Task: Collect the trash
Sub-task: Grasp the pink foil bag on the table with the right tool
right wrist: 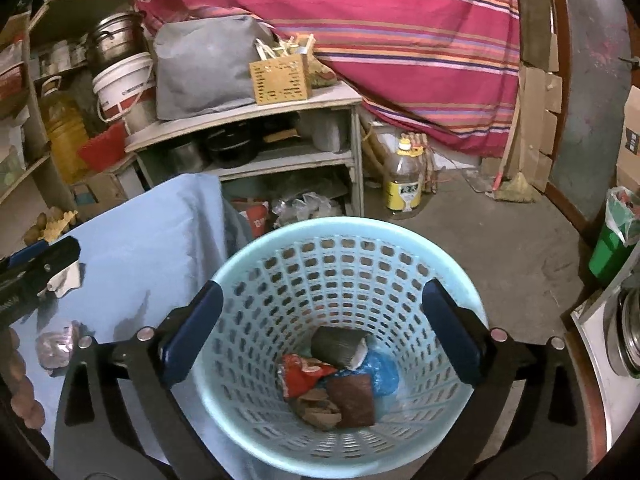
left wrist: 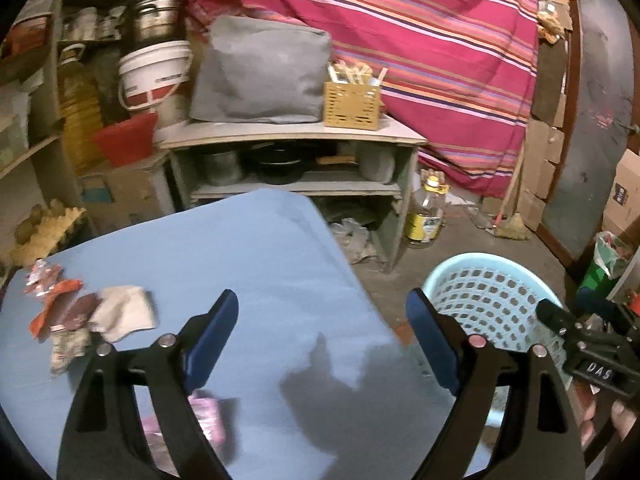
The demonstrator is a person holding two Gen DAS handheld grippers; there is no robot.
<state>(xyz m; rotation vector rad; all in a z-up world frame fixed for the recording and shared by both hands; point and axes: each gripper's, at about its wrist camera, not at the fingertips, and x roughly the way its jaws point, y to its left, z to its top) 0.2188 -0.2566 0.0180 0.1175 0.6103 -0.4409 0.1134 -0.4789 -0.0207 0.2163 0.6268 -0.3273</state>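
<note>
While the right tongs (right wrist: pixel 320 336) hang wide apart and empty directly over the pale blue perforated plastic basket (right wrist: pixel 400 236), the left tongs (left wrist: pixel 324 340) are equally wide and empty above the bench covered in light blue cloth (left wrist: pixel 248 256). Several pieces already lie at the basket's bottom: a red crumpled wrapper (right wrist: pixel 304 372), a brown flat packet (right wrist: pixel 354 400), a blue plastic scrap (right wrist: pixel 384 372) and a grey folded piece (right wrist: pixel 336 346). More trash remains on the bench: a cluster of orange and silver torn wrappers (left wrist: pixel 52 300) beside a crumpled off-white tissue (left wrist: pixel 124 312) toward the left side, and a pink shiny wrapper (left wrist: pixel 204 416) lying partly under the left tongs' near finger.

By my judgement the task is partway done, and the left tongs are best placed for the next pickup. The pink wrapper is thin and flat, so the fingertips could slide over it or pinch the cloth along with it, dragging the cover and scattering the cluster. The tissue and wrappers touch one another, so a grab there may lift only one piece and flick the others off the bench edge. The basket stands just beside the bench, below its edge; a release made too early could drop light scraps outside its rim onto the floor.
</note>
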